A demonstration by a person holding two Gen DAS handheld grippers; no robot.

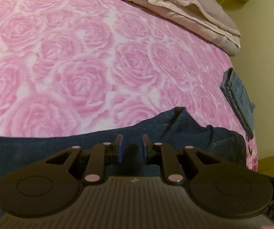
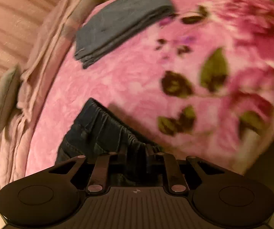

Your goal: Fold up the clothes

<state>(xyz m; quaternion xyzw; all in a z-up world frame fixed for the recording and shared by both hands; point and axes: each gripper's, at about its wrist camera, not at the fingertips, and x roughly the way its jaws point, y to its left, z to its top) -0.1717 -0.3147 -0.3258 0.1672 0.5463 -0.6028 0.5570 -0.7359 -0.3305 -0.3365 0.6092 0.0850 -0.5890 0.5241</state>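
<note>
Left gripper (image 1: 131, 147) hovers just above the dark jeans (image 1: 41, 148), blue pads spread with a gap between them and nothing pinched. Right gripper (image 2: 135, 152) sits at the gathered waistband end of those dark jeans (image 2: 98, 129); the view is blurred and denim fills the space between its fingers, so I cannot tell whether it is clamped. Jeans lie stretched along the near edge of the pink rose blanket (image 1: 70, 57) on the bed. 1 lighter pair (image 2: 118, 22) rests already folded, well apart. My read: this is a fold on the dark pair, and it calls for both grippers holding denim before lifting together.
</note>
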